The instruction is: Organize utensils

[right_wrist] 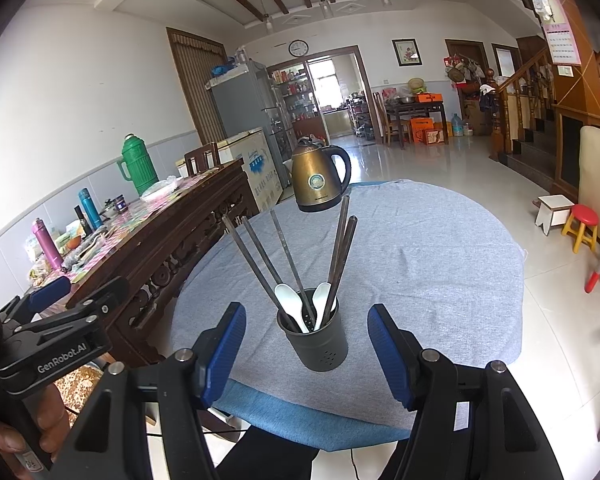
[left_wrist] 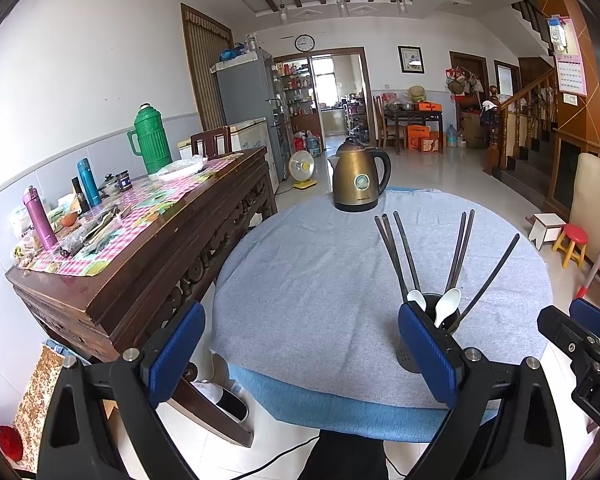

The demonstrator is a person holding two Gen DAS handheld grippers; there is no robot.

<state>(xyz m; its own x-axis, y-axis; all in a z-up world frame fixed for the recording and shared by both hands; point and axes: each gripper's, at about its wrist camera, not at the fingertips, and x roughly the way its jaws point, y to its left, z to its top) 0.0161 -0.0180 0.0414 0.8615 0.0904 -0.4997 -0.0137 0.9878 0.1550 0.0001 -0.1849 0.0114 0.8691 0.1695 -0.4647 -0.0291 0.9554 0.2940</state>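
Observation:
A dark grey utensil holder (right_wrist: pixel 315 338) stands near the front edge of the round table (right_wrist: pixel 440 264). Several dark chopsticks (right_wrist: pixel 260 256) and two white spoons (right_wrist: pixel 290 300) stick out of it. My right gripper (right_wrist: pixel 306 354) is open, its blue pads on either side of the holder and a little nearer the camera, touching nothing. My left gripper (left_wrist: pixel 300 350) is open and wide, with nothing between its pads. In the left wrist view the holder (left_wrist: pixel 428 332) sits partly hidden behind the right pad, with chopsticks (left_wrist: pixel 396 252) fanning out.
A brass-coloured kettle (right_wrist: pixel 319 180) stands at the table's far side. A long wooden sideboard (left_wrist: pixel 148 240) with bottles, a green thermos (left_wrist: pixel 150 140) and clutter runs along the left. A white stool and a red stool (right_wrist: pixel 582 226) stand on the tiled floor at right.

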